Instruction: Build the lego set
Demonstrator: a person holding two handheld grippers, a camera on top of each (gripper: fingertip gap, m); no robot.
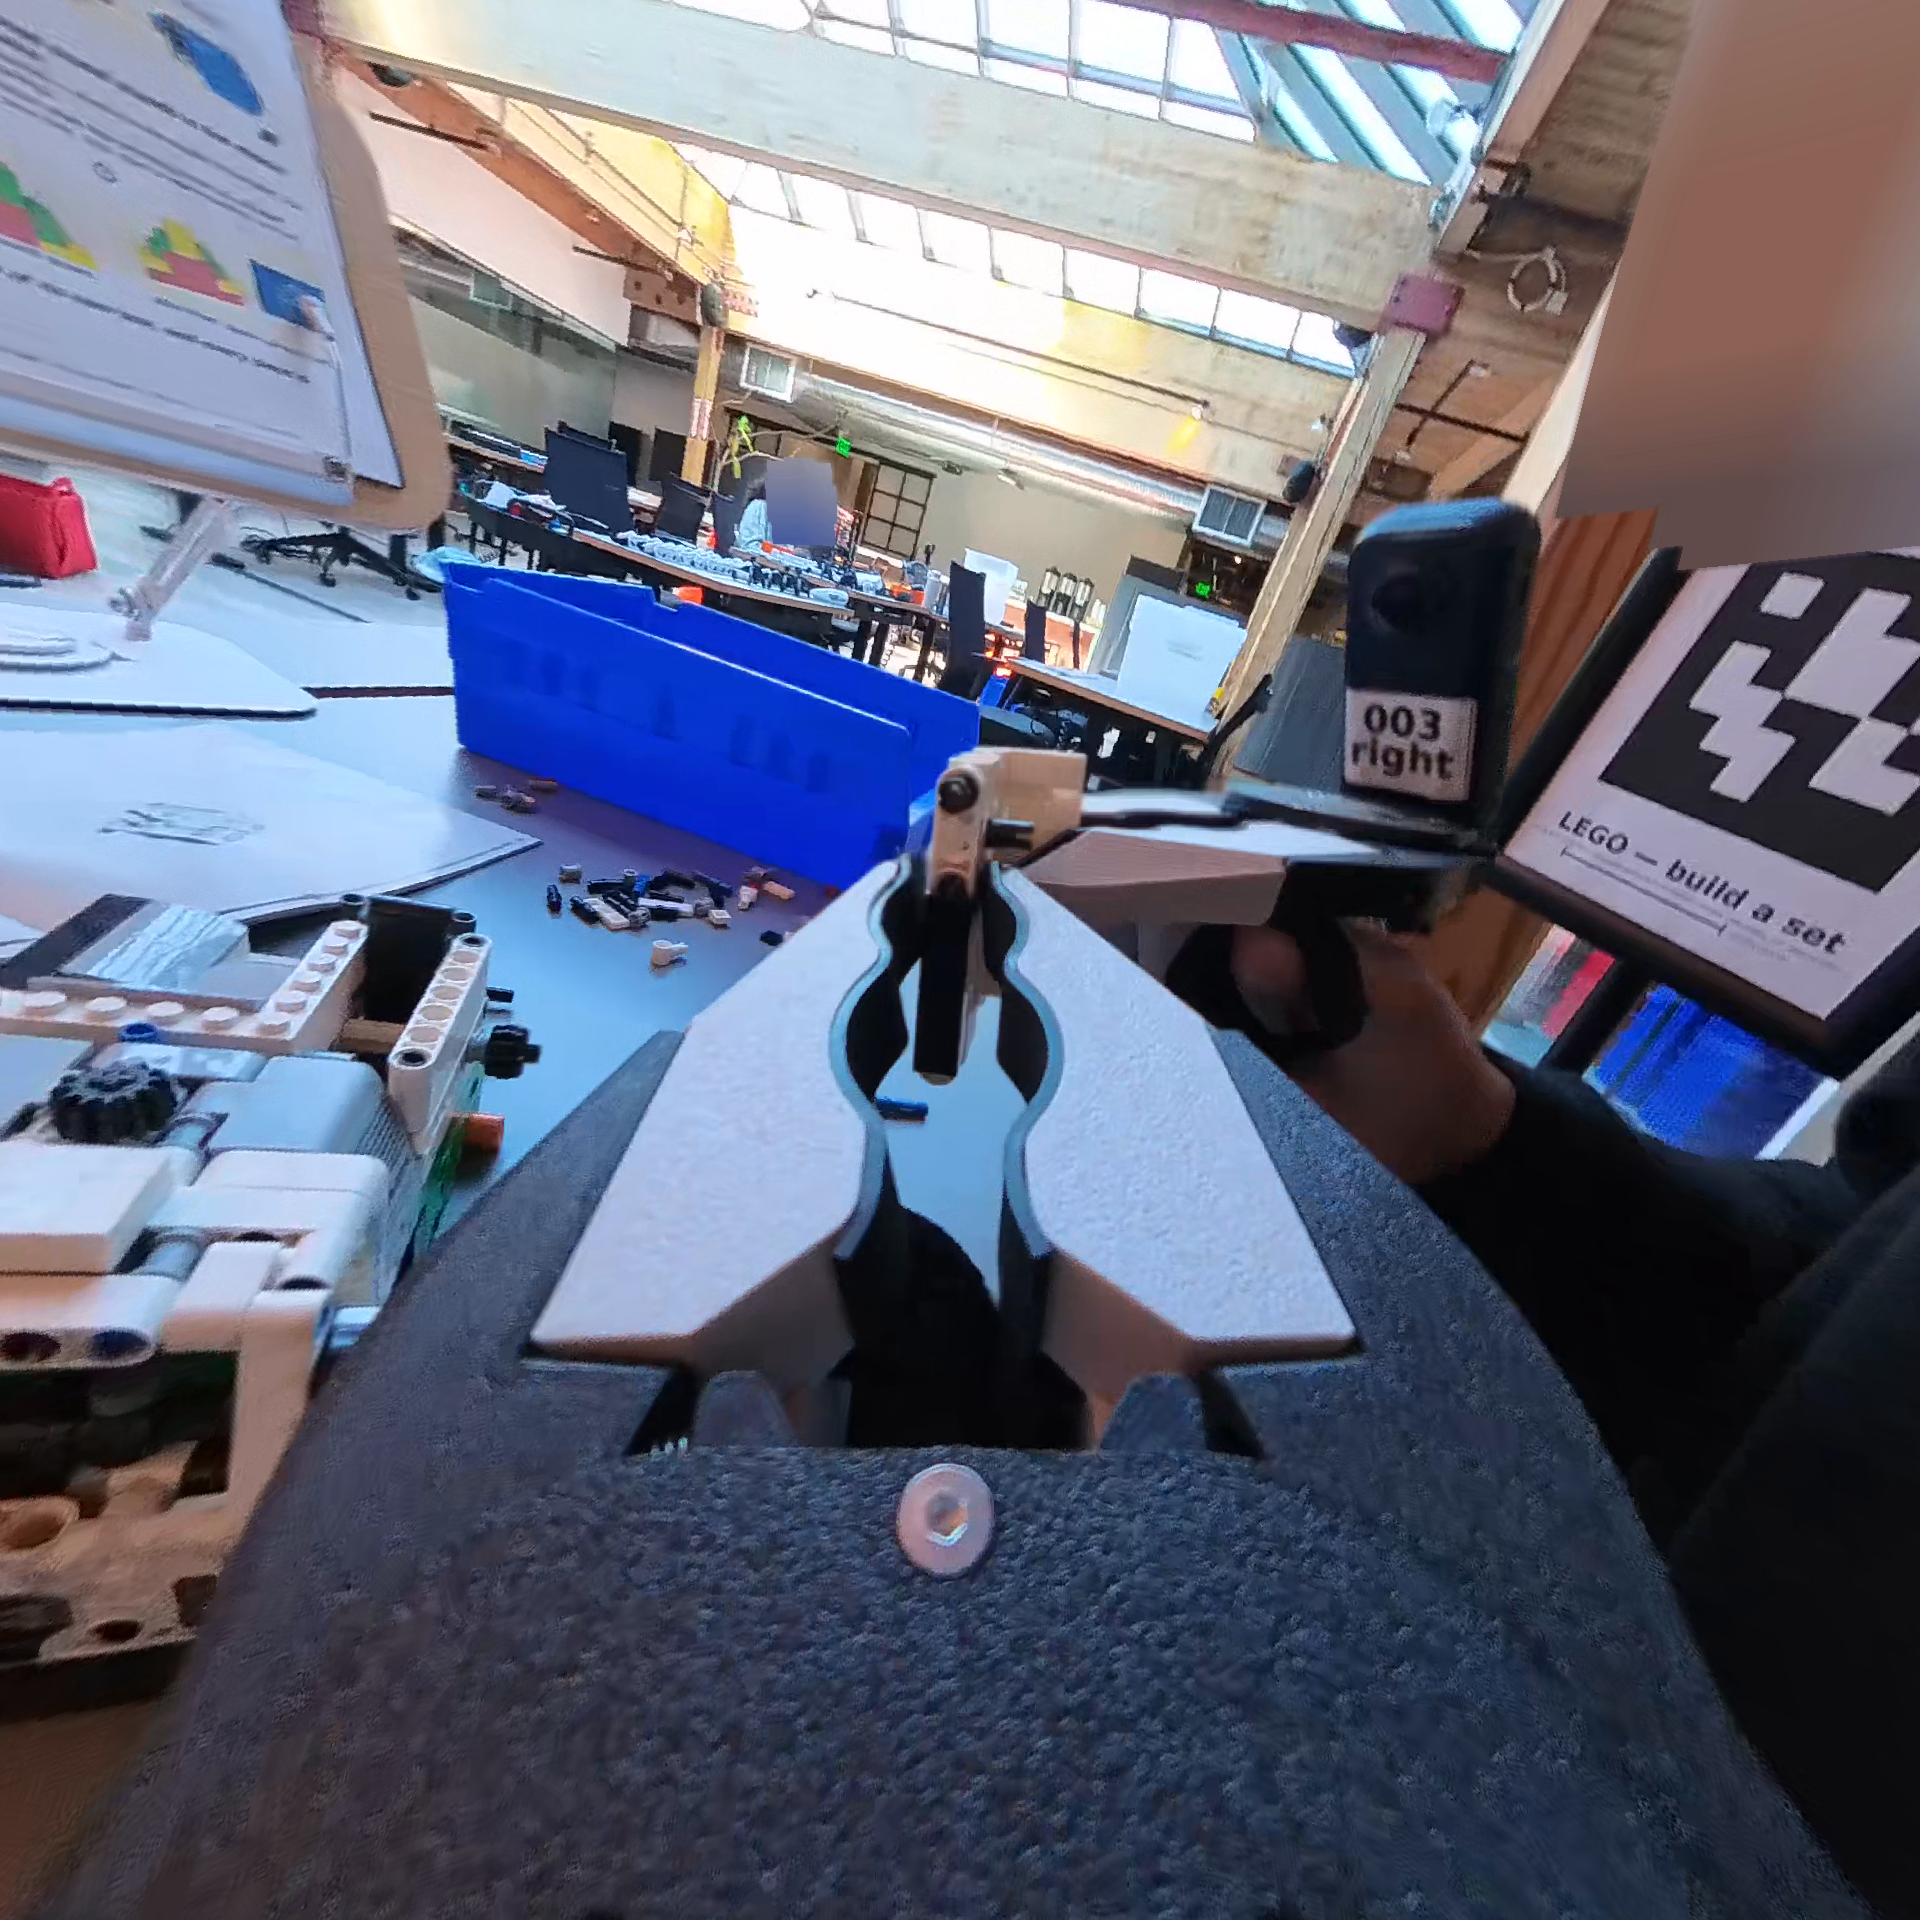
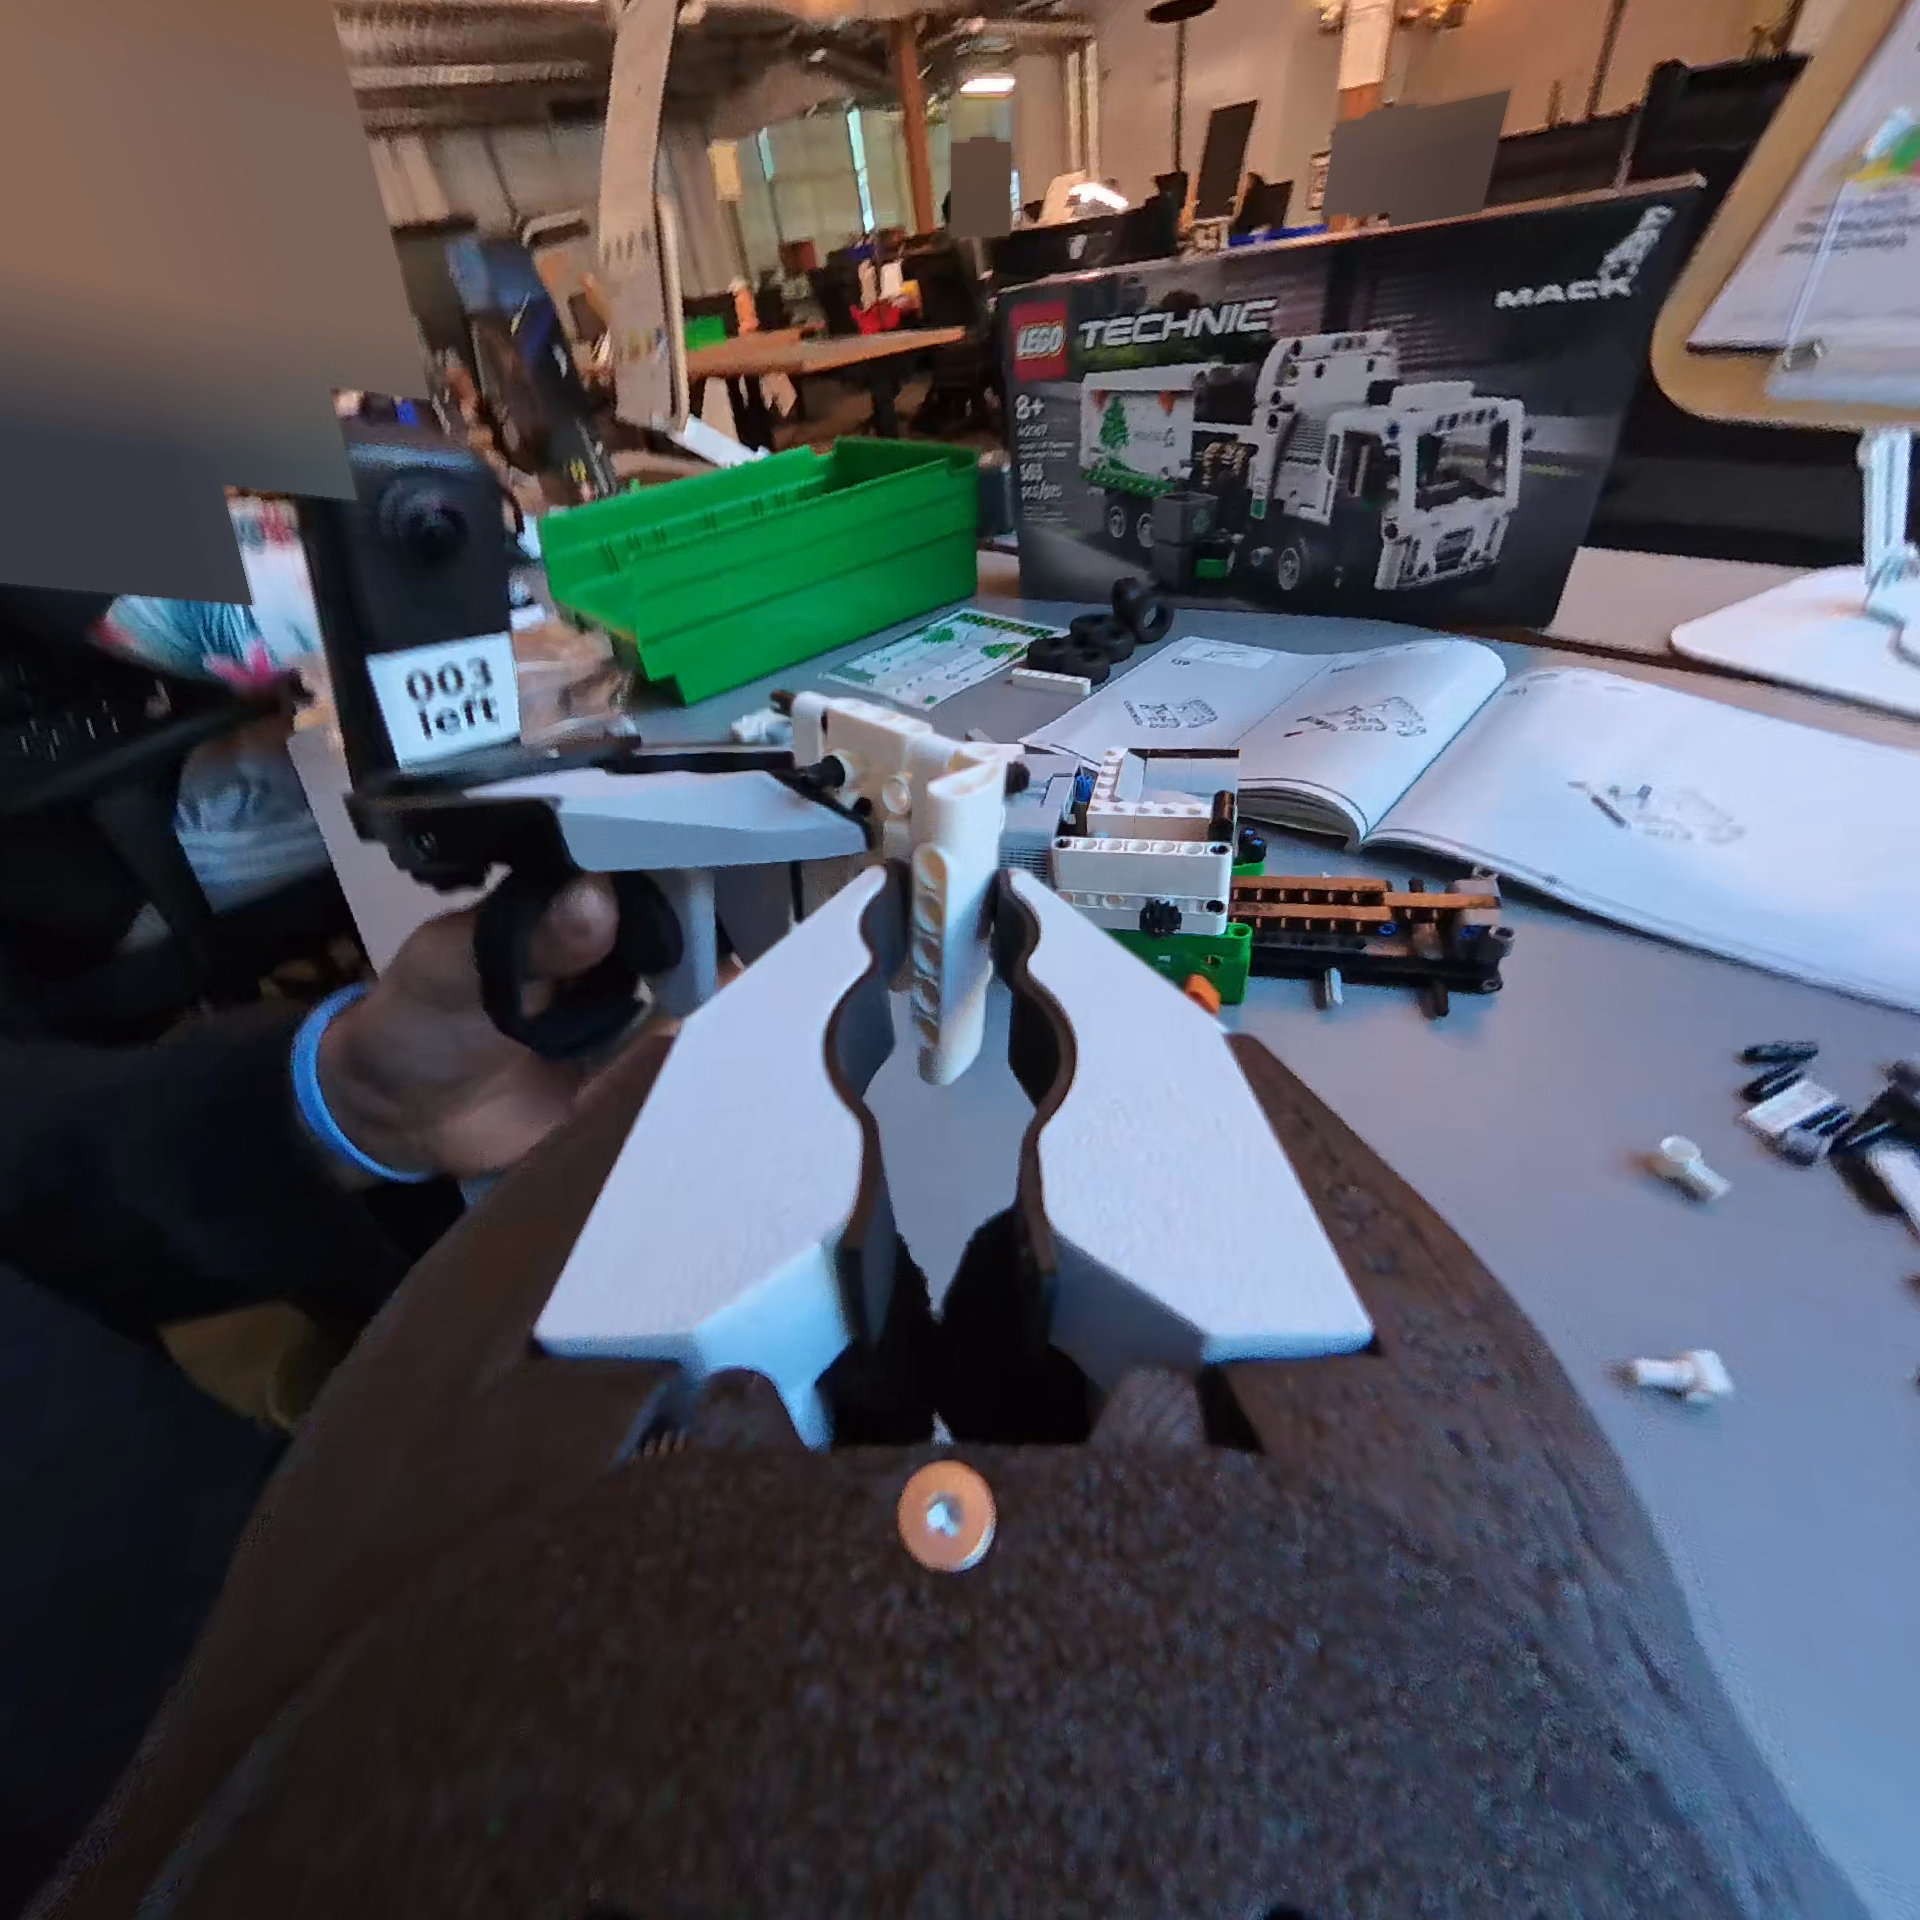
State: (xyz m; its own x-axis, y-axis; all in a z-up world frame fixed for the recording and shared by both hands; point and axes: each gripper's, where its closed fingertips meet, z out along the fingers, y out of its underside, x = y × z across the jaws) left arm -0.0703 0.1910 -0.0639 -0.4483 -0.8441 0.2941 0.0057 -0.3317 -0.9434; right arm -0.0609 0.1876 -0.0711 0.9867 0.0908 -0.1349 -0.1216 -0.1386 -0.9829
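Note:
A small white Technic sub-assembly [image 2: 935, 831] of beams with black pins is held in the air between both grippers. My right gripper [image 2: 945, 894] is shut on its long white beam, which hangs down between the fingers. My left gripper [image 1: 954, 883] is shut on the same sub-assembly, which looks dark and edge-on [image 1: 951, 914] here. My left gripper reaches in from the left in the right wrist view [image 2: 857, 805]. My right gripper reaches in from the right in the left wrist view [image 1: 1023, 831]. The partly built truck chassis [image 2: 1153, 862] stands on the table behind; it also shows at the left [image 1: 260, 1091].
A blue bin [image 1: 707, 717] and scattered small pieces [image 1: 665, 899] lie beyond my left gripper. A green bin [image 2: 769, 551], the set's box [image 2: 1309, 416], an open instruction booklet [image 2: 1455, 748], black tyres [image 2: 1101, 634] and loose pieces [image 2: 1683, 1164] lie around the chassis. Less than 4 cm separates the two grippers' tips.

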